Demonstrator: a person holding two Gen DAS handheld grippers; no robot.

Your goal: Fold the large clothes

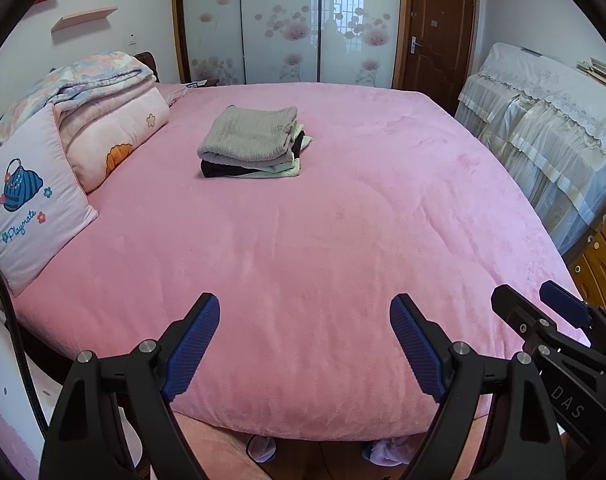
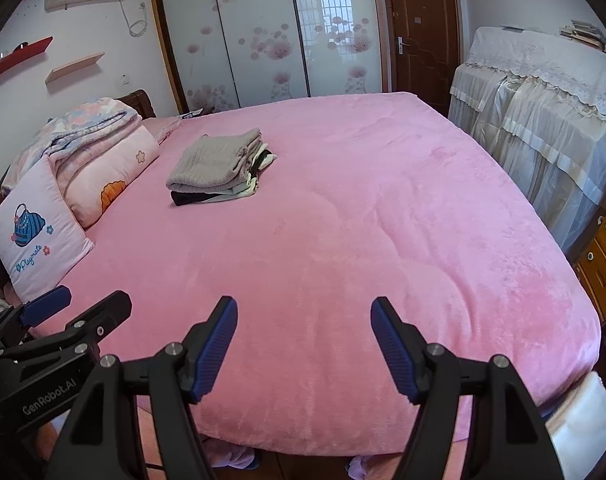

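Observation:
A stack of folded clothes (image 1: 251, 140) (image 2: 219, 164), grey knit on top with dark and pale pieces under it, lies on the pink bed cover (image 1: 323, 232) (image 2: 343, 232) toward the far left. My left gripper (image 1: 304, 300) (image 2: 93, 295) hovers open over the near edge of the bed with nothing between its blue pads. Beside it on the right, my right gripper (image 2: 304, 303) (image 1: 527, 290) is also open and holds nothing. Both are well short of the stack. No unfolded garment shows on the bed.
A pink "Playmate" pillow (image 1: 31, 208) and folded quilts (image 1: 103, 112) line the bed's left side. A lace-covered piece of furniture (image 1: 551, 128) and wooden drawers (image 1: 599, 256) stand at the right. Sliding wardrobe doors (image 1: 287, 24) and a brown door (image 1: 439, 28) are behind. Purple slippers (image 1: 263, 448) lie on the floor.

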